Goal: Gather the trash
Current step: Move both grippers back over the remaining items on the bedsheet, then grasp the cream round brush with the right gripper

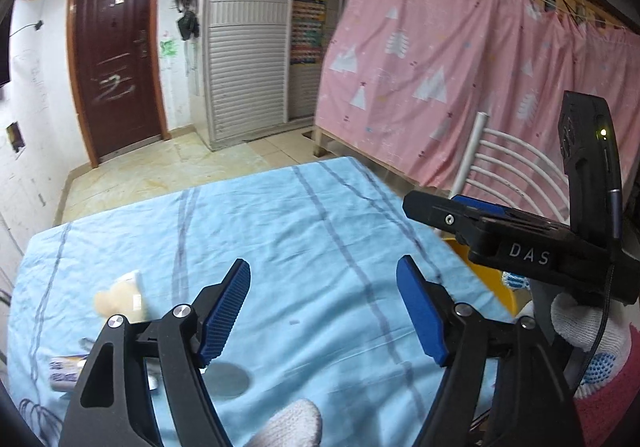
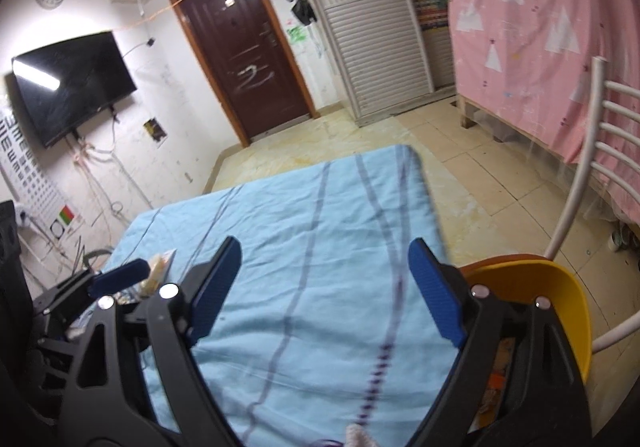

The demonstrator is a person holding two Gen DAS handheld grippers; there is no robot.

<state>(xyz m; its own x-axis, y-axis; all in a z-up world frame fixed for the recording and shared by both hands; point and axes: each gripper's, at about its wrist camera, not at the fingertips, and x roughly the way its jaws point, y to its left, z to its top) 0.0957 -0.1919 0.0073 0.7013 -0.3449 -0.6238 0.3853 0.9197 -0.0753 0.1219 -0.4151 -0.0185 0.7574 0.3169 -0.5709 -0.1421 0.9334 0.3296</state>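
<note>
My left gripper (image 1: 324,311) is open and empty above the blue-clothed table (image 1: 280,231). A crumpled beige wrapper (image 1: 120,297), a small white tube (image 1: 66,369) and a round grey lid (image 1: 228,379) lie on the cloth at its left. My right gripper (image 2: 326,291) is open and empty over the table's right side (image 2: 320,207). It shows in the left wrist view (image 1: 460,209) to the right, above a yellow bin (image 1: 492,279). The yellow bin (image 2: 560,295) holds some trash. The left gripper's finger (image 2: 120,275) shows by the beige wrapper (image 2: 158,267).
A white metal chair (image 2: 592,151) stands at the right of the table, with a pink curtain (image 1: 460,67) behind it. A brown door (image 1: 116,63) and white cabinet (image 1: 248,47) are at the back. A TV (image 2: 68,87) hangs on the left wall.
</note>
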